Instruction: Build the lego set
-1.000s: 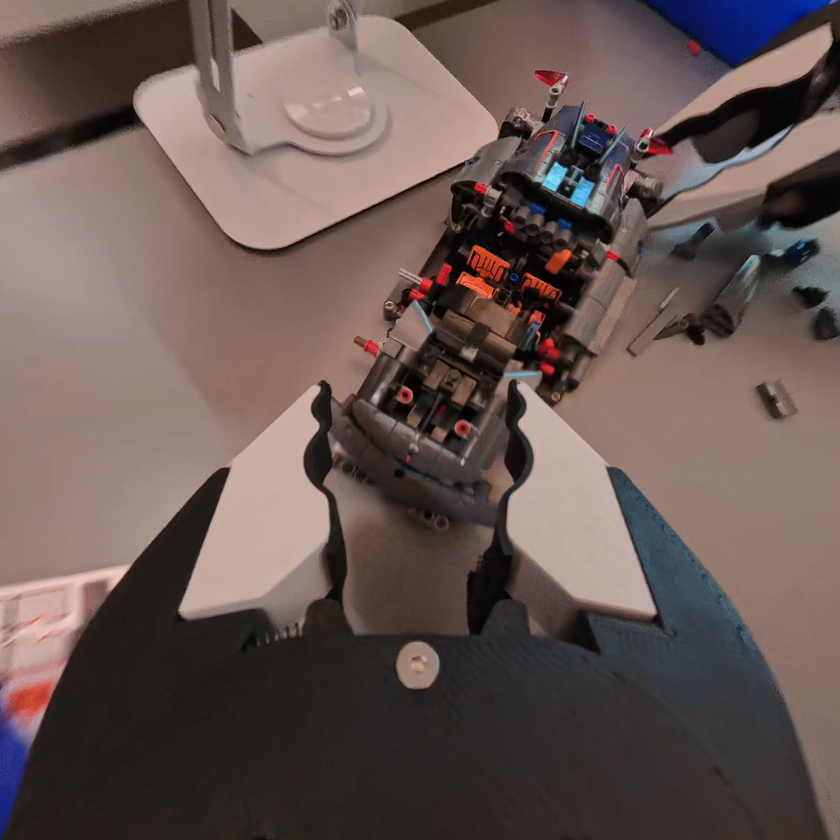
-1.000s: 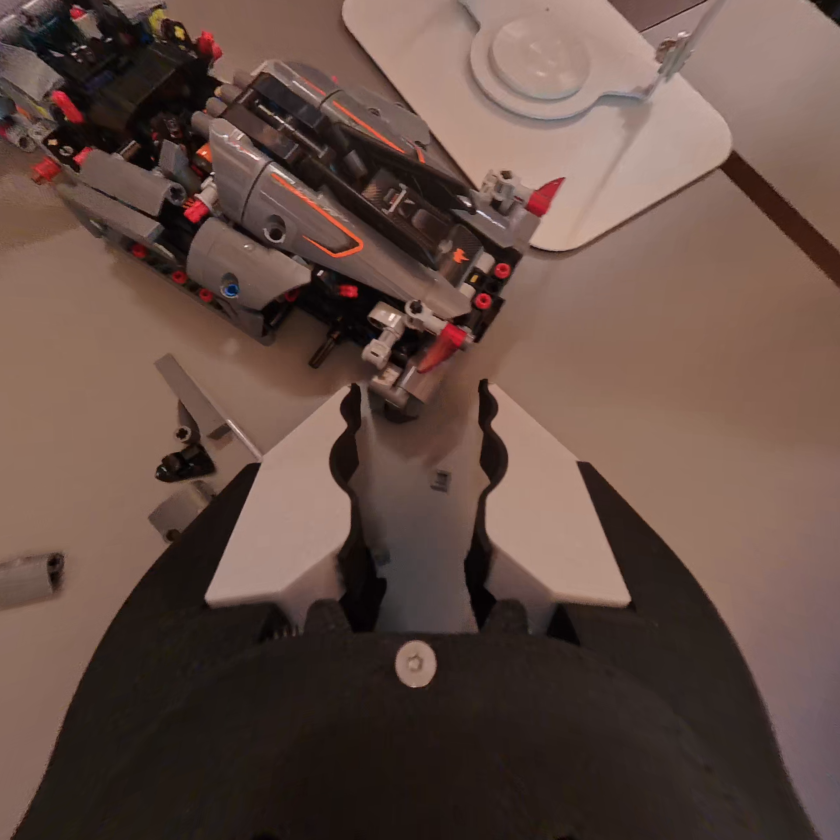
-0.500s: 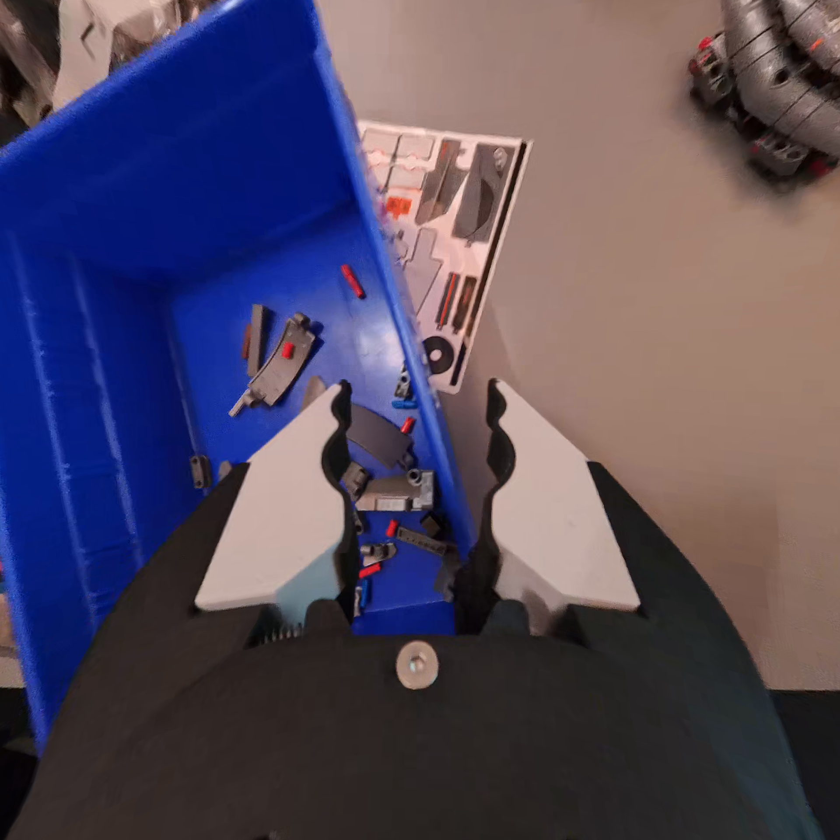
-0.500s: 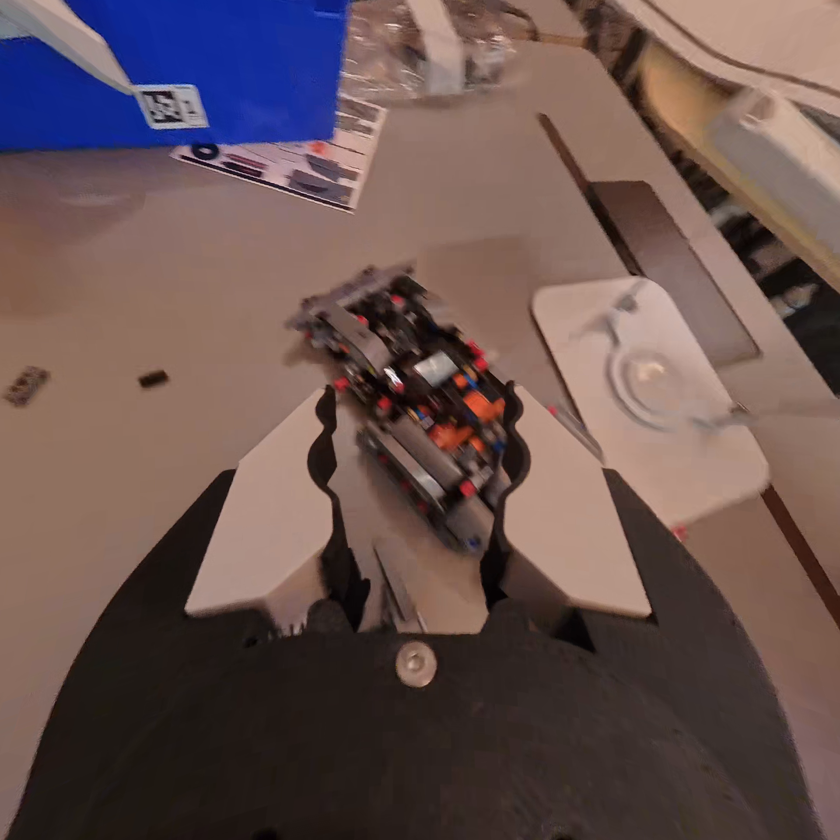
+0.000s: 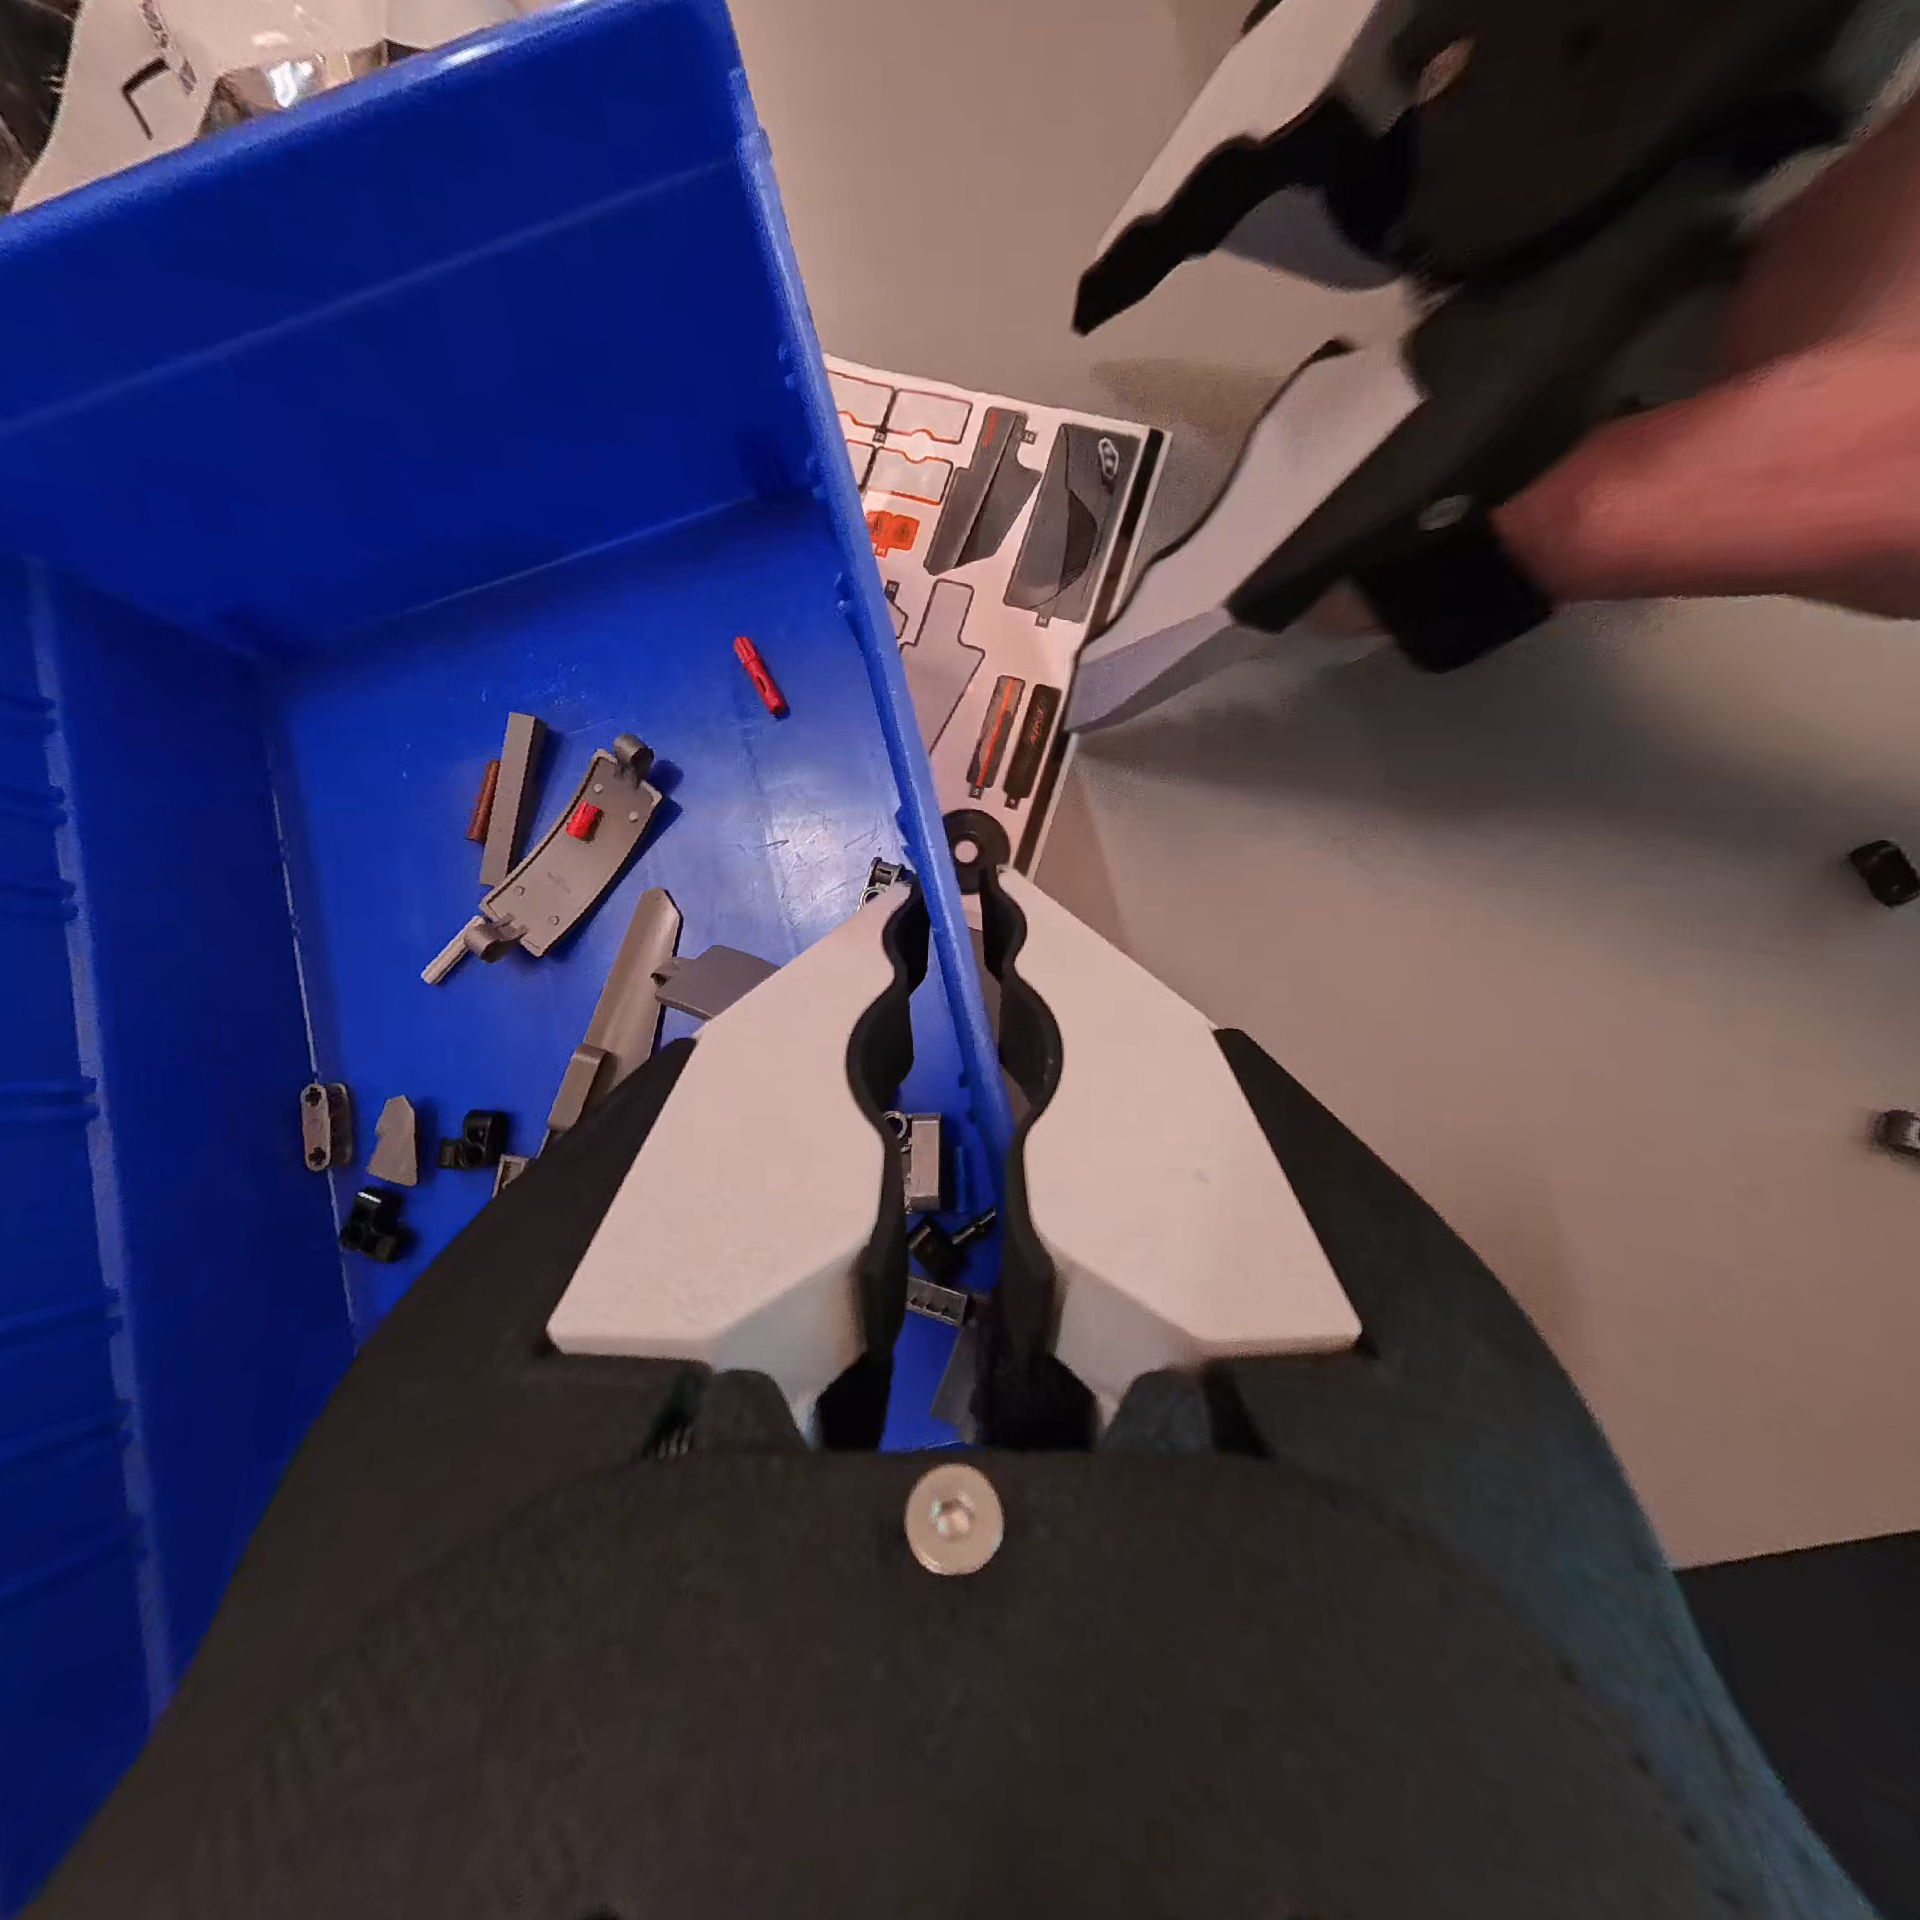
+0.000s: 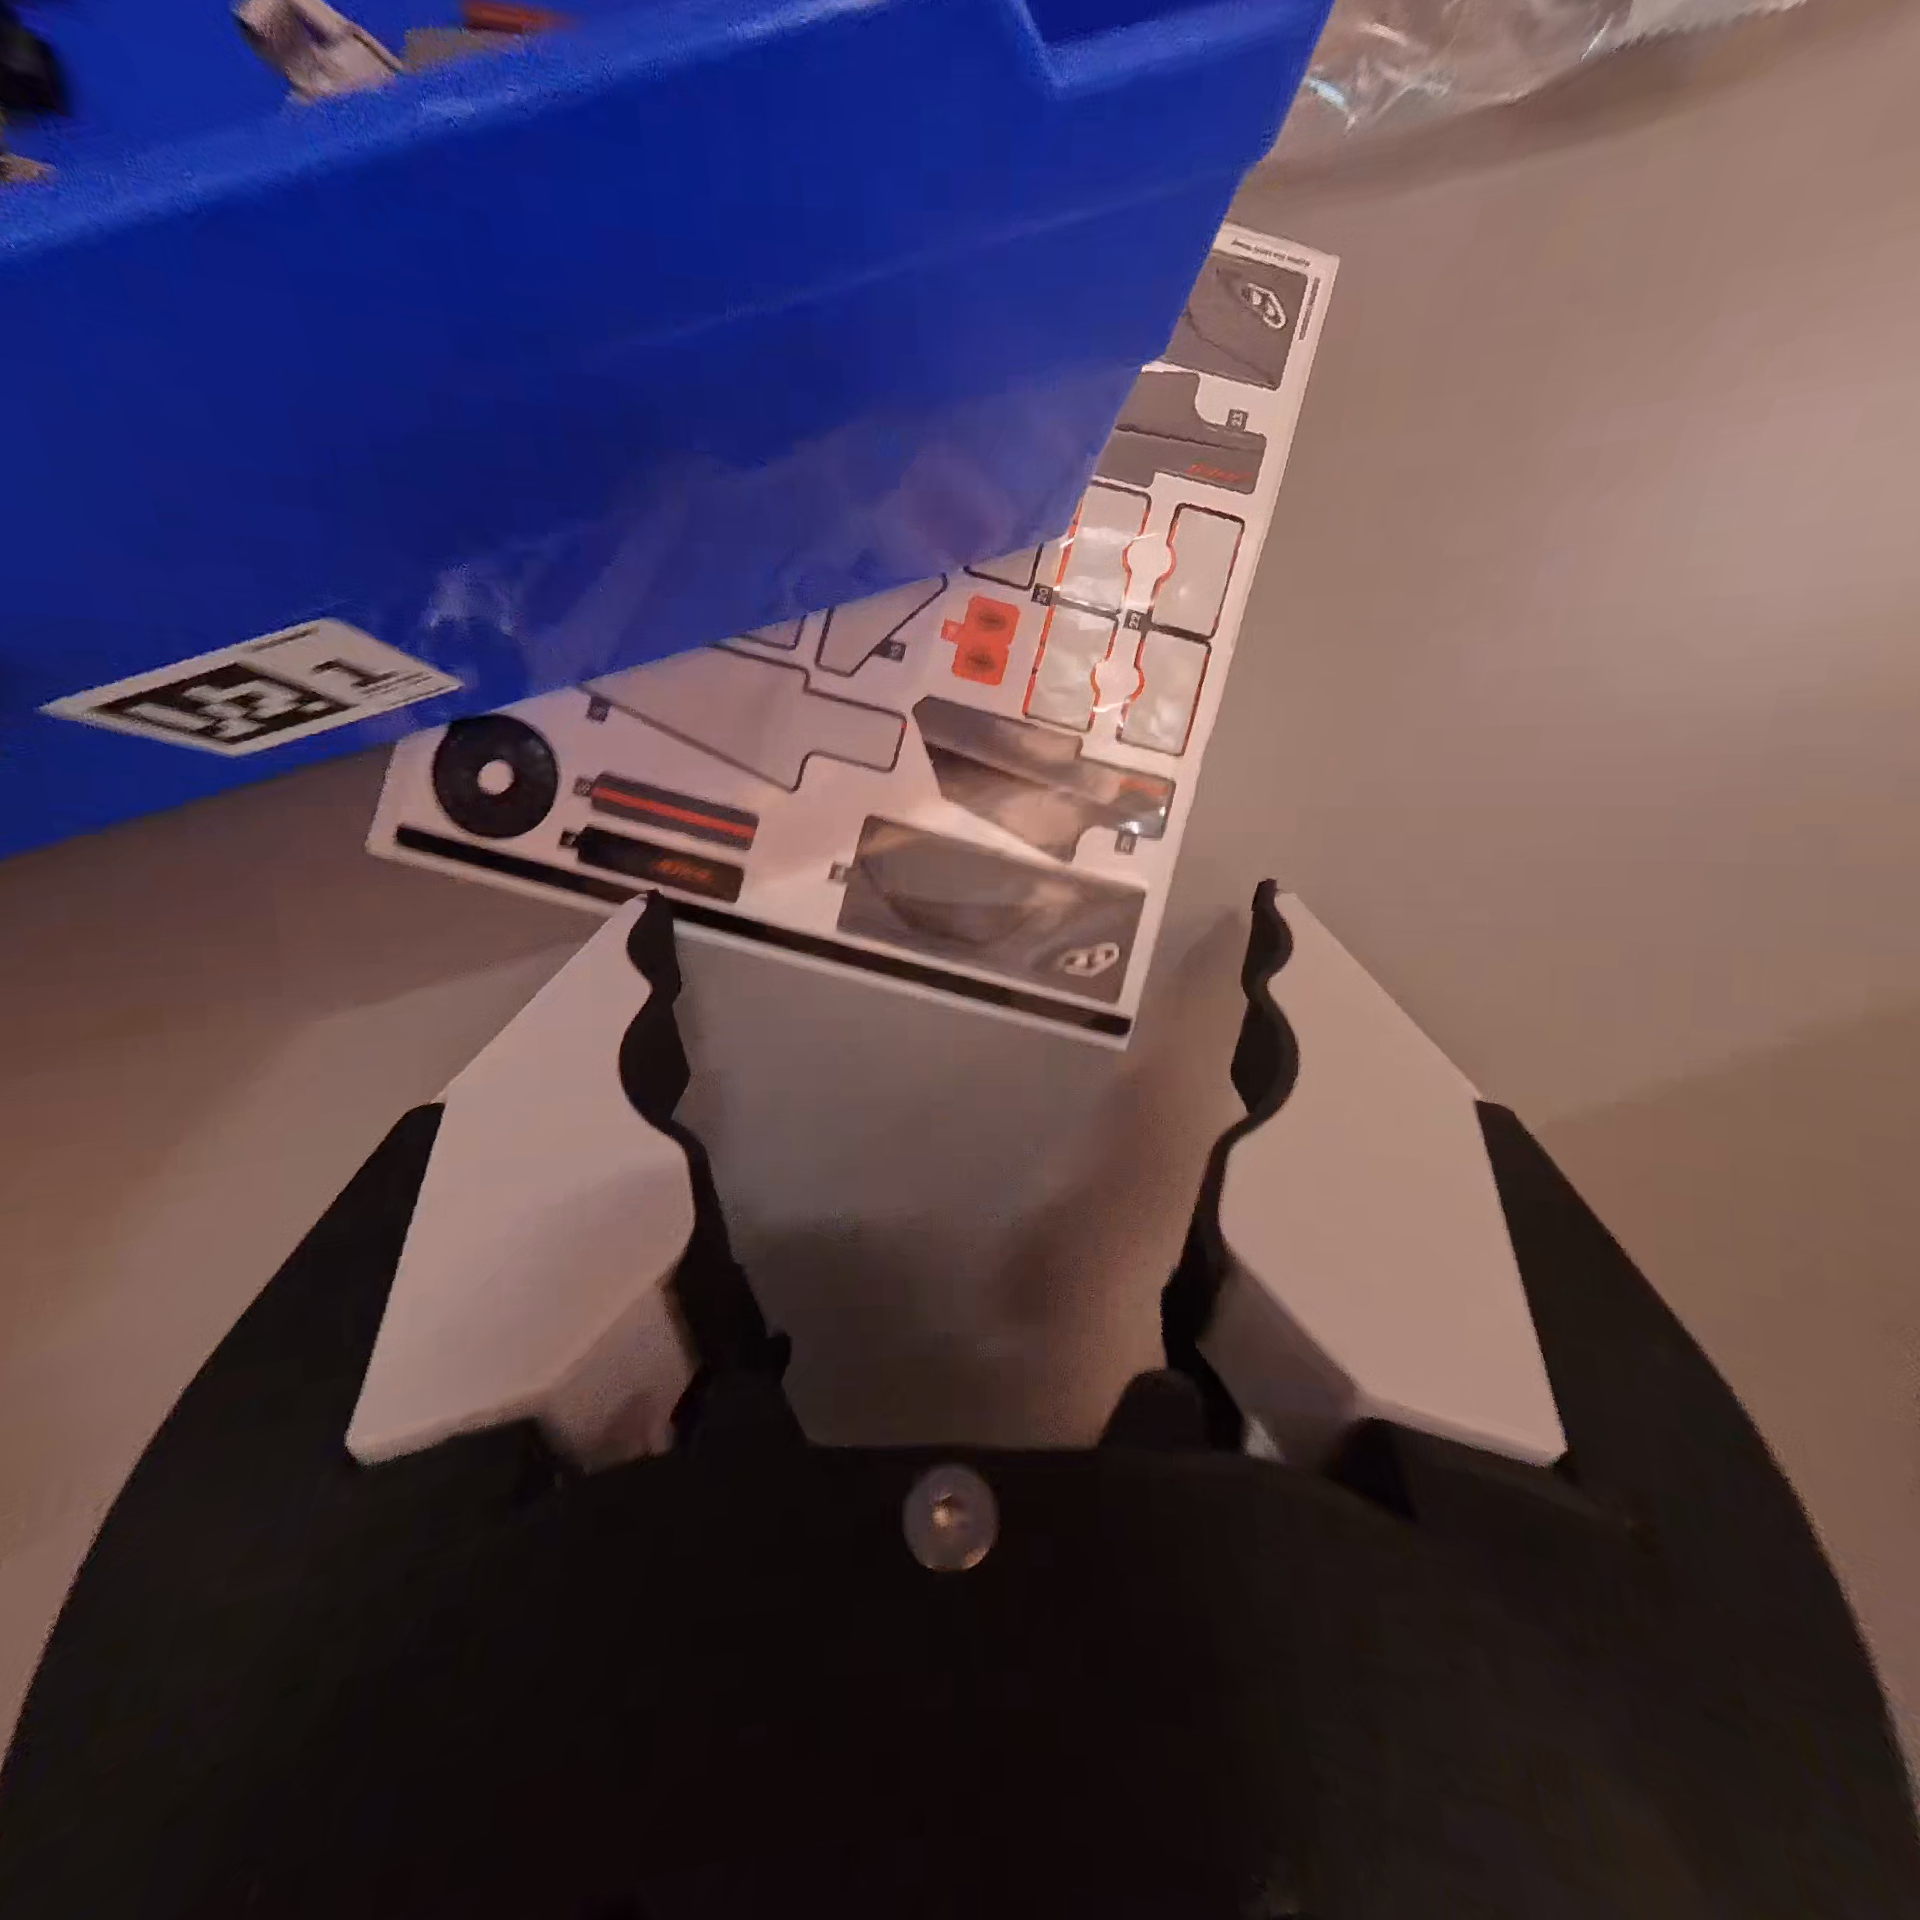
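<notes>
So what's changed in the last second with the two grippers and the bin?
Both grippers swung away from the Lego car. The left gripper narrowed from open to nearly shut astride the blue bin's right wall, apparently clamping it. The right gripper opened wider and now points at the sticker sheet beside the bin. The loose parts in the bin look unmoved since half a second ago.

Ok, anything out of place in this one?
The blue bin looks tipped, its corner overlapping the sticker sheet, with the left gripper shut on its side wall. Loose pieces lie inside.
</notes>
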A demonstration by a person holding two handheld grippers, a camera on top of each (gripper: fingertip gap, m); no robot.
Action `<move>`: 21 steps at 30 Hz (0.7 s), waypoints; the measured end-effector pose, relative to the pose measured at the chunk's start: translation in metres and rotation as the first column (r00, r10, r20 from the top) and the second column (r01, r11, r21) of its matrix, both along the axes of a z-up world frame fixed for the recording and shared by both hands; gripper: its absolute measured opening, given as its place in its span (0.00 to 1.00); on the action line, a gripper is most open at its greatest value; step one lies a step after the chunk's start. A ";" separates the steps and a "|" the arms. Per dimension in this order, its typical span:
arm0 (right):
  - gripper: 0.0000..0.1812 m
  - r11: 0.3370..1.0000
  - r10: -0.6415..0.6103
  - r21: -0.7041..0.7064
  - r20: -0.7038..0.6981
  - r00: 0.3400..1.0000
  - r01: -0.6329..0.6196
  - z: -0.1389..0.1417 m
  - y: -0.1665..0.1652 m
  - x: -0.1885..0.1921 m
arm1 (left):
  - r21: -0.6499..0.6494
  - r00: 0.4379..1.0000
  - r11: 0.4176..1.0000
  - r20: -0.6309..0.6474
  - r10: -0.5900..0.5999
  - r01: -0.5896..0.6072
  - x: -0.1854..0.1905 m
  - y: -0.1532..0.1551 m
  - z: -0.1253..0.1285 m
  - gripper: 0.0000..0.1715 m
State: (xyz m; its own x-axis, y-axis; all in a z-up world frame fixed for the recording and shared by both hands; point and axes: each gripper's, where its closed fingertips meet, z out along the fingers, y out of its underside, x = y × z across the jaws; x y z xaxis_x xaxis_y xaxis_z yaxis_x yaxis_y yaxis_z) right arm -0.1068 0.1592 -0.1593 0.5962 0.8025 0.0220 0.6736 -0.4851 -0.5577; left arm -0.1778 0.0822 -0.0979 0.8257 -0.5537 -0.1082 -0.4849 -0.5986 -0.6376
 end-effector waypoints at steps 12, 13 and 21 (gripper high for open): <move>0.17 0.999 -0.027 0.015 -0.108 0.994 0.029 -0.001 0.010 -0.018 | 0.048 1.000 0.999 0.027 0.003 -0.004 -0.007 0.007 0.005 0.03; 0.07 1.000 -0.012 0.011 -0.109 0.994 0.013 0.000 0.006 -0.020 | 0.048 1.000 0.999 0.028 0.002 -0.004 -0.007 0.007 0.005 0.03; 0.00 0.999 0.007 -0.038 -0.107 0.994 -0.011 0.009 -0.025 -0.001 | 0.096 0.998 0.995 0.055 0.002 -0.008 -0.011 0.004 0.020 0.03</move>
